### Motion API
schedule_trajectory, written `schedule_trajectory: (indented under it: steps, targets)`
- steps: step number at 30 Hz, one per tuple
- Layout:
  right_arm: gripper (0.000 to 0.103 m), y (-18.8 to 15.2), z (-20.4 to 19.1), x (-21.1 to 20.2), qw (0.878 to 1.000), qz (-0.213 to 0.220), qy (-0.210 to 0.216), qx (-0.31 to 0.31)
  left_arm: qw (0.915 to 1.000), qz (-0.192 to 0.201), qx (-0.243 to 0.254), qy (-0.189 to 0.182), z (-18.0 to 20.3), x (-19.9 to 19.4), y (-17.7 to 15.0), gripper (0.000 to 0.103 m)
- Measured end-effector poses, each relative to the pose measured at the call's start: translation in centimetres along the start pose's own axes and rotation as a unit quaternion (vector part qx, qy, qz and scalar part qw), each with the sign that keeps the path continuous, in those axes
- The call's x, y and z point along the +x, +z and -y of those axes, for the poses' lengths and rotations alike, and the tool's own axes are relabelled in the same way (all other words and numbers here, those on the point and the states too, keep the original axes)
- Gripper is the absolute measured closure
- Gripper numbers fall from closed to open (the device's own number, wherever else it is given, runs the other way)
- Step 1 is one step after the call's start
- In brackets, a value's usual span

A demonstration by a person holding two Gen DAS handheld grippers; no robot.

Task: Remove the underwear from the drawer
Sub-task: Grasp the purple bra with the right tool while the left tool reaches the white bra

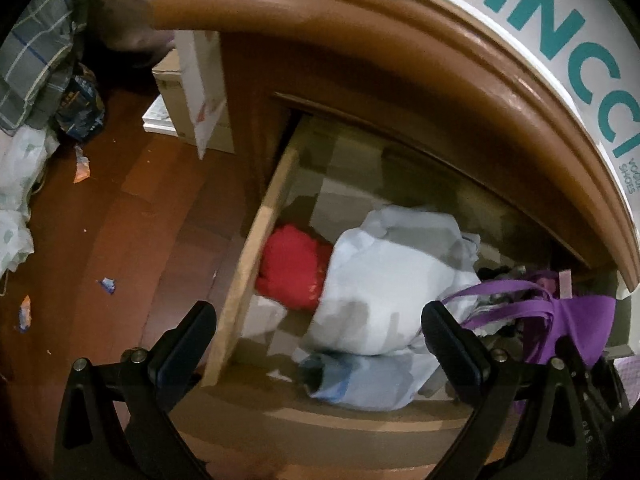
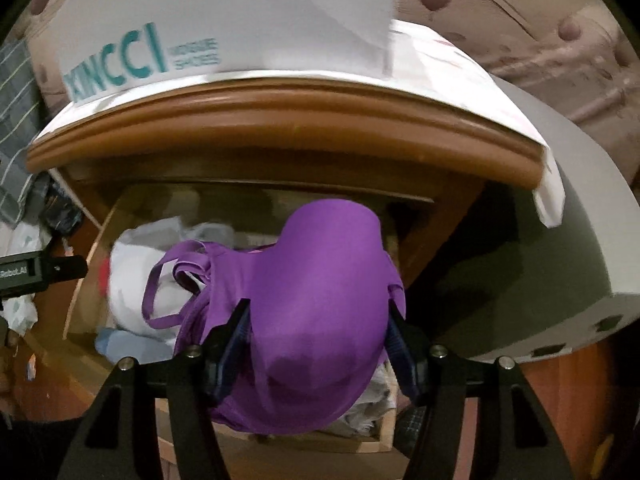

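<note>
A wooden drawer (image 1: 256, 248) stands pulled open under a brown cabinet top. My right gripper (image 2: 320, 312) is shut on a purple bra (image 2: 320, 280) and holds it above the drawer, its straps hanging to the left. The bra also shows at the right of the left wrist view (image 1: 568, 320). My left gripper (image 1: 320, 320) is open and empty above the drawer's left front corner. In the drawer lie a white cloth bundle (image 1: 392, 280), a red garment (image 1: 292, 268) and a light blue garment (image 1: 360, 380).
A white shoe box with teal letters (image 1: 560, 32) sits on the cabinet top (image 1: 400, 40). Cardboard boxes (image 1: 188, 92) stand on the wooden floor (image 1: 100, 220) to the left, with scattered wrappers and bags. A grey box (image 2: 560, 240) lies right of the cabinet.
</note>
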State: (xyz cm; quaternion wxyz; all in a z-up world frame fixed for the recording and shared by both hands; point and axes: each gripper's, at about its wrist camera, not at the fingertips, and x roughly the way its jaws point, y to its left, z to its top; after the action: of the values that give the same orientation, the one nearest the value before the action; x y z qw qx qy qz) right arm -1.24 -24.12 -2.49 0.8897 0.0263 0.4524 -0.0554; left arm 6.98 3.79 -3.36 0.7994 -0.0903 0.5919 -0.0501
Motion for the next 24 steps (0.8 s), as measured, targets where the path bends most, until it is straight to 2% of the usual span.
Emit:
schedule_trajectory:
  steps: [10, 16, 24]
  targets:
    - [0.042, -0.1, 3.1, -0.7, 0.999, 0.001, 0.001, 0.046, 0.9994, -0.03, 0.016, 0.01, 1.7, 3.1, -0.2, 0.001]
    - [0.042, 0.1, 4.7, -0.4, 0.997, -0.012, 0.026, 0.076, 0.9978, -0.064, 0.017, -0.003, 2.4, 5.3, -0.2, 0.001]
    - [0.042, -0.1, 5.3, 0.0, 0.995, -0.028, 0.045, 0.087, 0.994, -0.092, 0.056, 0.02, 4.8, 7.4, 0.9, 0.001]
